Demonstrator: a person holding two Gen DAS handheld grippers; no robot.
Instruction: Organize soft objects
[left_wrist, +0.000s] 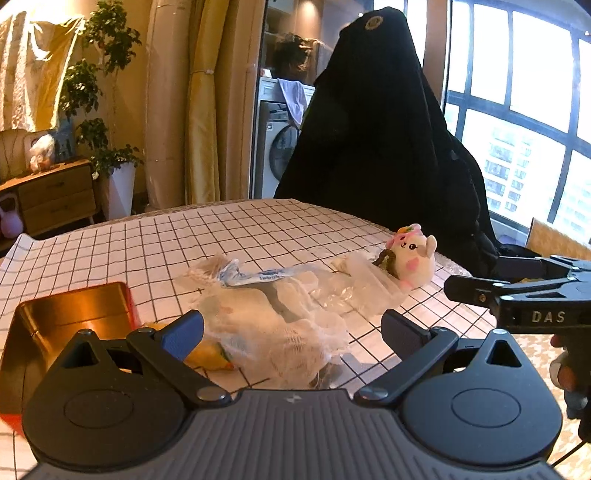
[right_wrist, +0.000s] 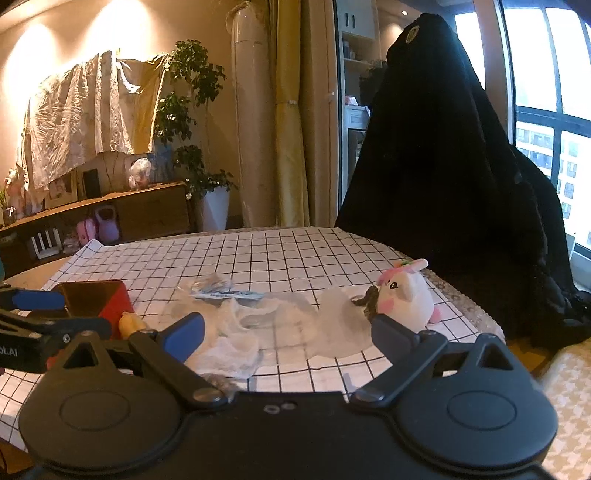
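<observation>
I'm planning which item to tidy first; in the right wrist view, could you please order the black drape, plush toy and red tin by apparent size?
1. black drape
2. plush toy and red tin: alike; the tin is partly hidden.

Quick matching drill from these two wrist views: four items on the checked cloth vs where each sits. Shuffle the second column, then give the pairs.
Items
1. white-and-pink plush toy
2. red tin box with gold interior
3. crumpled clear plastic bag
4. yellow soft object

Places
A. middle of the cloth
B. far left, open
C. right side, near the black draped cloth
D. against the tin's right side

Pairs: 1-C, 2-B, 3-A, 4-D
</observation>
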